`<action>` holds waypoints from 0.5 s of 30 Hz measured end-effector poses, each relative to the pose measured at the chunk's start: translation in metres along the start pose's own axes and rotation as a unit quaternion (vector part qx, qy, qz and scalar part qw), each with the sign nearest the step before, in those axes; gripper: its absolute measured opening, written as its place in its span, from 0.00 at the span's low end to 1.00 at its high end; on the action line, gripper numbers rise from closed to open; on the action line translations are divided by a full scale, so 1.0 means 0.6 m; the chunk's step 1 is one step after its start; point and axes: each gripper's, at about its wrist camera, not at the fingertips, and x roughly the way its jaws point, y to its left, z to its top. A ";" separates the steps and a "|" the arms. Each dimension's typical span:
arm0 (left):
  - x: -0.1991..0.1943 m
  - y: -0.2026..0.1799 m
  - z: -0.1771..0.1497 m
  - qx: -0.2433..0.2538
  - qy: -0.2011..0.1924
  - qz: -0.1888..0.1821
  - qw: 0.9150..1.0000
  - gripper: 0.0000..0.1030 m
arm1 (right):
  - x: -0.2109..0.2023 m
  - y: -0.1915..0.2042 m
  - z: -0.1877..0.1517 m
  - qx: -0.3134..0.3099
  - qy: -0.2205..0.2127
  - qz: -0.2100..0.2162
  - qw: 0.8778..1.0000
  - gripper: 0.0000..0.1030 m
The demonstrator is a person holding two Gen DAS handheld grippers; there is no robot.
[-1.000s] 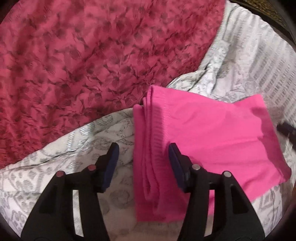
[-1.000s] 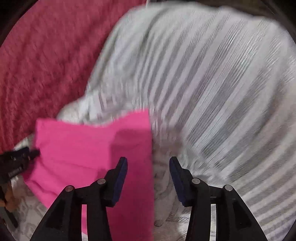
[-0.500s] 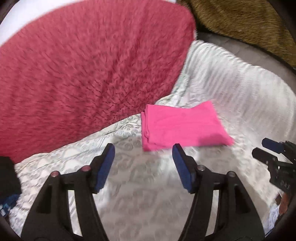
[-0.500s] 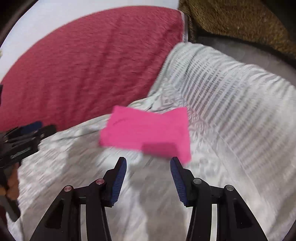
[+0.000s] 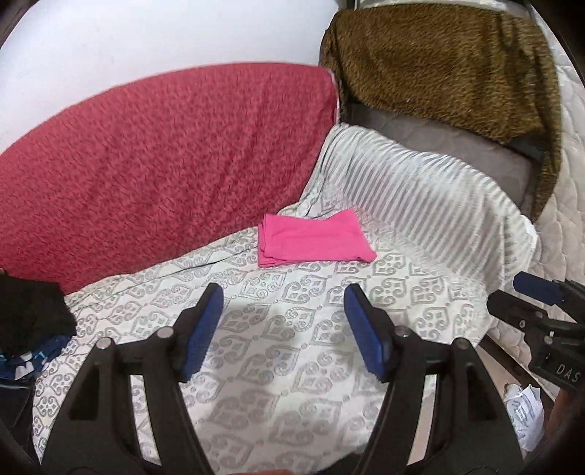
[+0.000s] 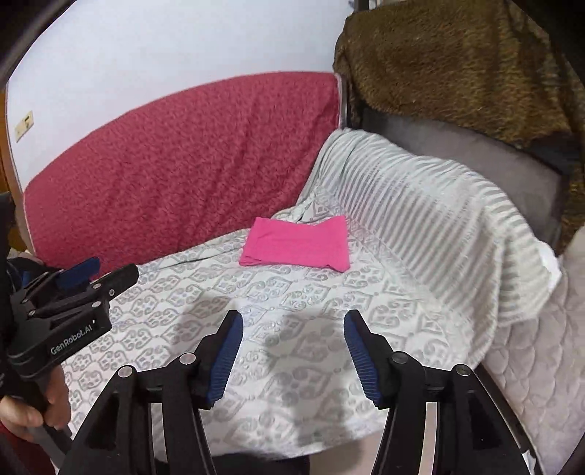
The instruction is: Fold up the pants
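Pants: the pink pants [image 5: 312, 239] are seen folded into a flat rectangle, lying just above the middle of the frame in both wrist views [image 6: 297, 244]; nothing is touching them.
Pants' support: they rest on a white sheet with a grey ornament print [image 5: 256, 347], near its far edge, where it meets the red cover and the striped cloth.
Striped cloth: a grey-and-white striped cloth [image 5: 420, 193] is draped to the right of the pants, rising toward the upper right.
Red cover: a textured red cover [image 5: 164, 157] fills the upper left behind the pants, below a pale wall [image 5: 146, 33].
Brown throw: a brown furry throw [image 5: 446, 62] is hung in the upper right corner, over a grey cushion [image 6: 475, 153].
Left gripper: the left gripper [image 5: 283, 325] is seen at the bottom of its own view with its jaws spread and nothing between them, only the printed sheet behind; the jaws have just been opening. It is well short of the pants. It also appears at the left edge of the right wrist view [image 6: 106, 272], held by a hand [image 6: 33, 409].
Right gripper: the right gripper [image 6: 292, 350] is held at the bottom of its own view, jaws apart and empty, having just been opening; it is well apart from the pants. It shows at the right edge of the left wrist view [image 5: 512, 296].
Dark clothes: a dark pile [image 5: 29, 310] is seen at the left edge of the left wrist view.
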 end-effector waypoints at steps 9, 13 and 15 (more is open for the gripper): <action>-0.076 -0.011 -0.025 0.008 -0.021 -0.005 1.000 0.67 | -0.083 0.024 -0.023 0.003 -0.023 -0.007 1.000 0.58; -0.099 -0.018 -0.029 0.006 -0.032 -0.009 0.999 0.67 | -0.102 0.031 -0.031 0.004 -0.031 -0.008 0.999 0.58; -0.106 -0.022 -0.032 0.009 -0.034 -0.009 0.999 0.67 | -0.104 0.034 -0.034 0.004 -0.033 -0.009 0.999 0.58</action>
